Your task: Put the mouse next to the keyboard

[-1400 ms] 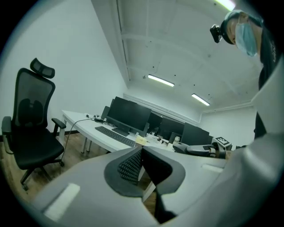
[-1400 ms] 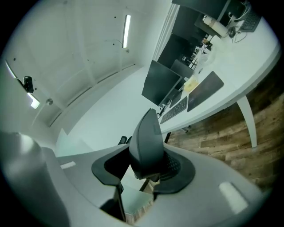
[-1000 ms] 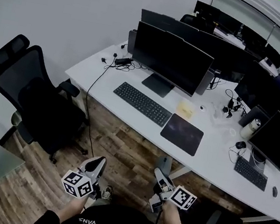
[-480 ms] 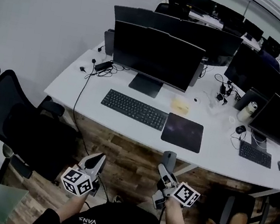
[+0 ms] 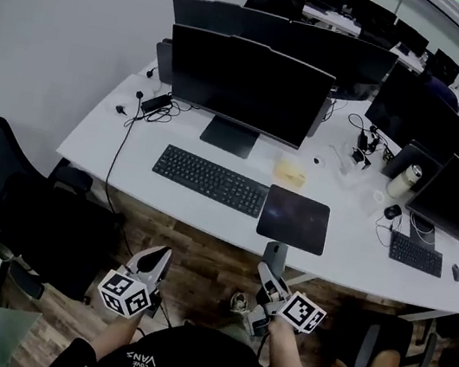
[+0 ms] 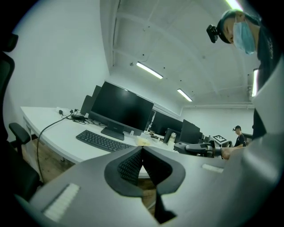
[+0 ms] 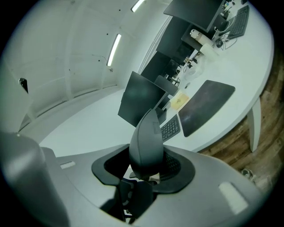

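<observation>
White worktop [image 5: 103, 125] ahead carries a black keyboard [image 5: 210, 180] beside a dark mouse pad [image 5: 294, 219]; an office chair [image 5: 15, 202] stands left. My right tongs [image 5: 270, 278] clamp the smooth grey mouse [image 7: 146, 142] upright, short of the worktop; my left tongs [image 6: 141, 153] are together, empty.

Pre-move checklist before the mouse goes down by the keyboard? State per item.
1. Mouse gripped by right claw: ok, jaws shut on it.
2. Left claw empty: ok, shut on nothing.
3. Keyboard in view on desk: ok.
4. Landing spot free: ok, mouse pad beside keyboard is bare.
5. Right claw over desk: not ok, it is over the floor, short of the desk edge.
6. Grip firm enough: cannot tell.
</observation>
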### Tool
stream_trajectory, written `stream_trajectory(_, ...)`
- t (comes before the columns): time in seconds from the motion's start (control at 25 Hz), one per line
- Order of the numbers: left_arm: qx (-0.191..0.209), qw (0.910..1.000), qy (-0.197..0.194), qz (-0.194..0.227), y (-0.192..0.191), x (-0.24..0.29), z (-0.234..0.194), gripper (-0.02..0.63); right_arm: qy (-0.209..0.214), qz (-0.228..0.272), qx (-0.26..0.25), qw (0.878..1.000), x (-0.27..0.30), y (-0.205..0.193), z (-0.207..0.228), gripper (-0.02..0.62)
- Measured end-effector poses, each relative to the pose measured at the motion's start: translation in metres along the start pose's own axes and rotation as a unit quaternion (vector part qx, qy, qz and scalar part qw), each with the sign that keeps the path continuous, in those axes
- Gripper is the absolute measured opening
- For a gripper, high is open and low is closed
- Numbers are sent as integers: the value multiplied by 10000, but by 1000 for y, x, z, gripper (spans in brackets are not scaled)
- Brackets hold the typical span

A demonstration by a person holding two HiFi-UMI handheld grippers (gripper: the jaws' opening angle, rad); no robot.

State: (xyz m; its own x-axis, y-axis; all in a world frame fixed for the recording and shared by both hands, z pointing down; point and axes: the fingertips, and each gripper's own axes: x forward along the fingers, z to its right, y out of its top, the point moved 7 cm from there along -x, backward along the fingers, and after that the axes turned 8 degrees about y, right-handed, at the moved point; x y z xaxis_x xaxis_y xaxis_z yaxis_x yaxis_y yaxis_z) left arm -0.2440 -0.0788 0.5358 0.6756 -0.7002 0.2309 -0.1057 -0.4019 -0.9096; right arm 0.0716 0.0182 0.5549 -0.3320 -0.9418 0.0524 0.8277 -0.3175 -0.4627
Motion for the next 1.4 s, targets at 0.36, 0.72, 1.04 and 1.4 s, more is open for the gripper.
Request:
stream_trajectory(0.36,-168,9981,569,151,3,63,20,2,-45,-404,90,9991,37,77,44,175)
stream_trajectory(0.72,-186,9961,828,252,4,129,50,2,52,-752,-150,9970,67,146,91,175)
stream_trajectory(1.04,-360,9912,1241,302,-11,151,70,2,67,-1083,-195,9939,82,179,125,174)
stream_trajectory(1.4,-304,9898,1371,237,-5,166,58,2,-25,-1456,-125,9893,111,168,146,175)
